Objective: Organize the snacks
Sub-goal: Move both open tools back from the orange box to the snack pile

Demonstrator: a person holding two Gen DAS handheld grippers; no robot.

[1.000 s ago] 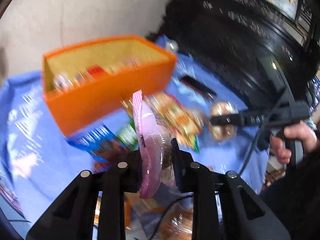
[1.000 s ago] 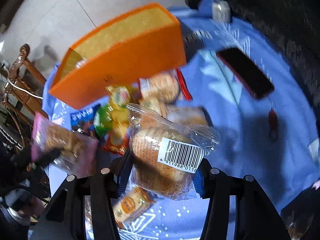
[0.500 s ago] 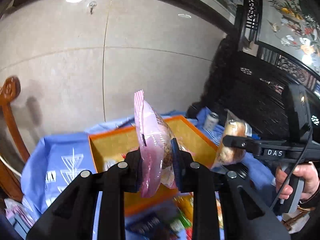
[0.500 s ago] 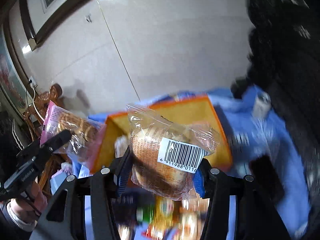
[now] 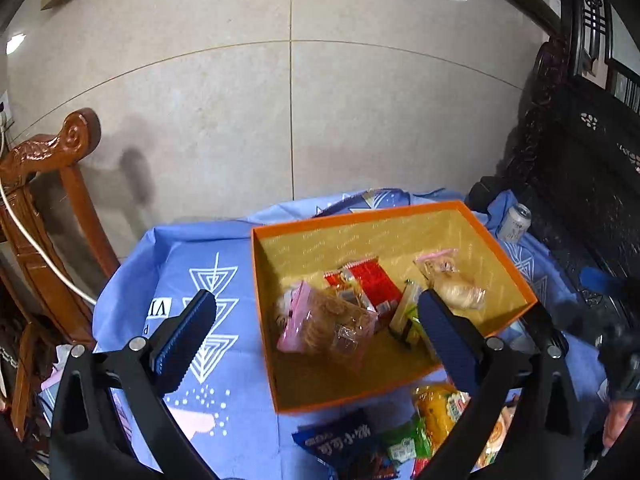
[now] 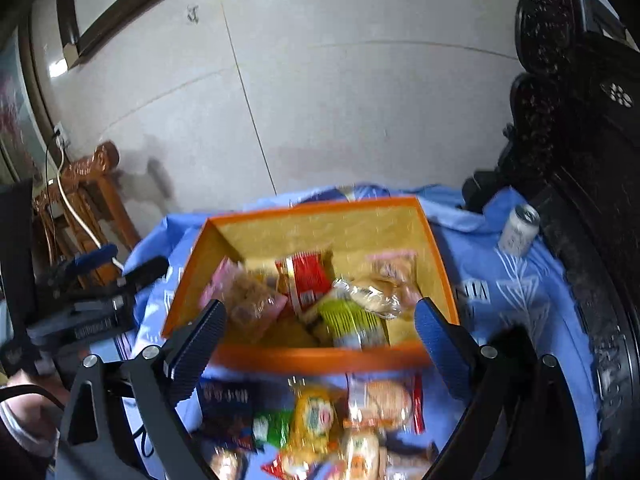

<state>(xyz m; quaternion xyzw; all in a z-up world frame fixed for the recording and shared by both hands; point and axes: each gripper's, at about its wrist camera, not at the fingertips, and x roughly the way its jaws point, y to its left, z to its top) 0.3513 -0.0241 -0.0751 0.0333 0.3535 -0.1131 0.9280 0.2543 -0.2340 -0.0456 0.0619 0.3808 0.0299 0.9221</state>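
Blue-padded, my left tongs (image 5: 316,328) and right tongs (image 6: 320,332) had both just sprung wide open and held nothing. Beneath them the pink pack (image 5: 324,326) and bun (image 6: 370,298) lay in the box (image 5: 400,210). More packs (image 6: 316,420) waited on the cloth (image 5: 180,248). I judged them light, crinkly and crushable, best pinched by a sealed edge.

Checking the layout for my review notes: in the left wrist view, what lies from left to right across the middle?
wooden chair → blue tablecloth → pink snack pack → red snack packet → clear-wrapped bun → white can
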